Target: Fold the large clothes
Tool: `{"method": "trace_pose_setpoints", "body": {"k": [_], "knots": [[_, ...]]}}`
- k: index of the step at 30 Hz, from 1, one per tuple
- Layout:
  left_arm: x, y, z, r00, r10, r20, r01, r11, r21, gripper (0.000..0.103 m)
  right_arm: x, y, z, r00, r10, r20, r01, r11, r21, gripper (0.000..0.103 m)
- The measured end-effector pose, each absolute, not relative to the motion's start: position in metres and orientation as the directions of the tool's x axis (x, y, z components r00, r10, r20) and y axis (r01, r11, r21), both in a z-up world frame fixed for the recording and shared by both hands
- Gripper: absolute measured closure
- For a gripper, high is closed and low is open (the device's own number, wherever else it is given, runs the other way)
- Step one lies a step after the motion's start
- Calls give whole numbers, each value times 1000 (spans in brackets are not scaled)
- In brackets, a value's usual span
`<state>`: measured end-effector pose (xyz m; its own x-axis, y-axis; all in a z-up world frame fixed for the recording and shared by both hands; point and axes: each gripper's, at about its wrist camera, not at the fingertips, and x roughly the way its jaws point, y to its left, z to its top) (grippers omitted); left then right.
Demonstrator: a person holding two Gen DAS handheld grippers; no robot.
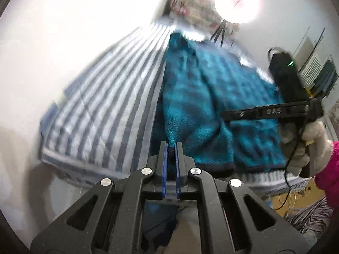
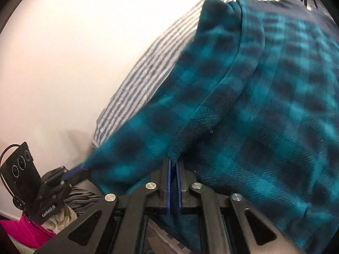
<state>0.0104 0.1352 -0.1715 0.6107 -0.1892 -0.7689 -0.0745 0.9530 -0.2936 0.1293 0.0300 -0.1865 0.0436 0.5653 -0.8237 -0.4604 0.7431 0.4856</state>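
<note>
A large teal and black checked fleece garment (image 1: 211, 97) lies spread on a bed with a blue and white striped cover (image 1: 110, 97). My left gripper (image 1: 171, 148) is shut on a fold of its near edge. The right gripper's body (image 1: 292, 105) shows at the right of the left wrist view, held by a gloved hand. In the right wrist view the garment (image 2: 264, 105) fills the frame, and my right gripper (image 2: 174, 160) is shut on a seam fold of it. The left gripper (image 2: 72, 174) appears at lower left there, clamped on the garment's corner.
A white wall (image 1: 63, 31) runs along the bed's left side. A bright ring lamp (image 1: 236, 0) on a tripod stands beyond the bed. Shelving (image 1: 317, 72) is at the right. A zebra-patterned cloth (image 1: 307, 218) and cables lie on the floor at lower right.
</note>
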Motion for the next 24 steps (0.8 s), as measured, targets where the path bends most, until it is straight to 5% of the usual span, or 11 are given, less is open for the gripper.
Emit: {"method": "trace_pose_setpoints", "body": {"k": [6, 9, 15, 24], "knots": [[12, 132, -188, 548, -212, -809, -51, 957, -285, 96, 117, 34, -199, 94, 402, -911, -518, 801, 300, 82], [11, 143, -179, 576, -221, -787, -85, 941, -327, 86, 118, 25, -181, 159, 425, -891, -510, 808, 295, 81], [45, 139, -195, 538, -223, -813, -109, 938, -330, 86, 145, 45, -170, 236, 500, -833, -547, 777, 311, 80], [47, 128, -215, 498, -193, -846, -72, 962, -262, 86, 182, 23, -223, 240, 364, -900, -438, 868, 235, 85]]}}
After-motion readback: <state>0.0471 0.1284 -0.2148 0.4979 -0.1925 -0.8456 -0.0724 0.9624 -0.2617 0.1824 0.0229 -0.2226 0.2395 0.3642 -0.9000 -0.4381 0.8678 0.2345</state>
